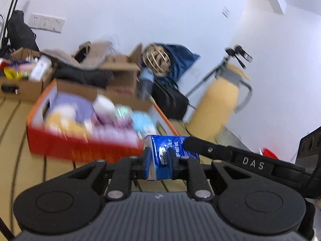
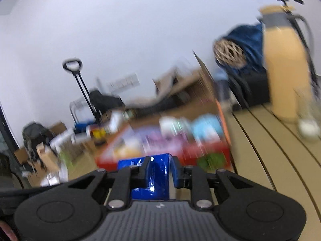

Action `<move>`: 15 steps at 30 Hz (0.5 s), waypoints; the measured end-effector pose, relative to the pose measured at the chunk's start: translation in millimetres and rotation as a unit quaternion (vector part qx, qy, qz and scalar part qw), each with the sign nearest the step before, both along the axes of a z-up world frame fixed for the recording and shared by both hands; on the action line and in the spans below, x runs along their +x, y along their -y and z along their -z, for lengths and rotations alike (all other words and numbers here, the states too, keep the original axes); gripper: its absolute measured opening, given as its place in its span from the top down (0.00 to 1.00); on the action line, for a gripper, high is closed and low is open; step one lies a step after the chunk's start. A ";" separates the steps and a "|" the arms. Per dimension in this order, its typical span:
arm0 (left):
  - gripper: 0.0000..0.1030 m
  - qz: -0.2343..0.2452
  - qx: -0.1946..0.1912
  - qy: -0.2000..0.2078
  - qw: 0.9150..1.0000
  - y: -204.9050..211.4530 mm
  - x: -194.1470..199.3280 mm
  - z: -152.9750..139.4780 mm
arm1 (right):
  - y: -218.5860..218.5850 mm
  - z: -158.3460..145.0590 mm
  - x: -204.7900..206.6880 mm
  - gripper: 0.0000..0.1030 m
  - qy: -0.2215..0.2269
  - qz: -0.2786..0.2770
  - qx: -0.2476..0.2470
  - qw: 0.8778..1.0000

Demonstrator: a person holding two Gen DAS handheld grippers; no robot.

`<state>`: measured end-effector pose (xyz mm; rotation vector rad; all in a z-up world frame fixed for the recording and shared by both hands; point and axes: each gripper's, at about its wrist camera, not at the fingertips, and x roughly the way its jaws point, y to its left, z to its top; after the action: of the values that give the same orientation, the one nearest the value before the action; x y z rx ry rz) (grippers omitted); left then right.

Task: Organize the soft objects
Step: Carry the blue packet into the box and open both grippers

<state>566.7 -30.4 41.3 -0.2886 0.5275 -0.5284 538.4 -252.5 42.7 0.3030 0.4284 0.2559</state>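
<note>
My left gripper [image 1: 159,156] is shut on a blue tissue pack [image 1: 162,160] with white print and holds it above the wooden table. The right gripper's black finger [image 1: 202,144] touches the same pack from the right. In the right wrist view my right gripper [image 2: 160,167] is shut on the blue tissue pack [image 2: 155,178]. Beyond it lies an orange-red box [image 1: 84,146] filled with soft packs in purple, yellow, white and light blue; it shows blurred in the right wrist view [image 2: 208,150].
A tall yellow flask [image 1: 218,104] with a grey handle stands at the right, also in the right wrist view [image 2: 282,64]. Cardboard boxes [image 1: 22,84], dark clothes, a black bag [image 1: 172,100], a helmet [image 1: 157,60] and a tripod [image 1: 216,72] crowd the back. A trolley handle [image 2: 80,84] stands at the left.
</note>
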 end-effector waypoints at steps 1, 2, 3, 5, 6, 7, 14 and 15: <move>0.84 -0.006 0.003 0.005 1.000 -3.1 14.2 -6.3 | -2.5 -7.7 20.2 0.82 0.003 -0.007 0.006 1.000; 0.84 -0.011 0.010 0.010 1.000 -5.9 30.9 -12.4 | -5.0 -12.8 36.5 0.82 0.002 -0.012 0.010 1.000; 0.84 -0.018 0.010 0.009 1.000 -9.6 48.1 -16.2 | -9.1 -18.4 56.8 0.82 0.001 -0.016 0.012 1.000; 0.84 -0.026 0.007 -0.002 1.000 -17.6 85.1 -20.2 | -17.7 -26.4 96.4 0.82 -0.004 -0.026 0.012 1.000; 0.84 -0.036 0.007 -0.011 0.999 -21.7 107.1 -20.6 | -21.2 -28.5 116.6 0.82 -0.012 -0.029 0.017 0.999; 0.84 -0.038 0.012 -0.019 0.999 -25.0 127.7 -18.6 | -24.4 -29.4 137.5 0.82 -0.022 -0.036 0.018 0.999; 0.84 -0.057 0.064 -0.103 0.991 -24.2 219.5 24.3 | -41.4 16.1 265.8 0.81 -0.137 -0.034 0.030 0.990; 0.82 -0.050 0.082 -0.118 0.988 -21.3 225.9 32.3 | -41.7 26.3 277.7 0.80 -0.166 -0.030 0.032 0.985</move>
<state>792.5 -9.1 8.9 -0.2195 0.7780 -0.3516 816.1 -210.8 16.5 0.3985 0.7604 0.2789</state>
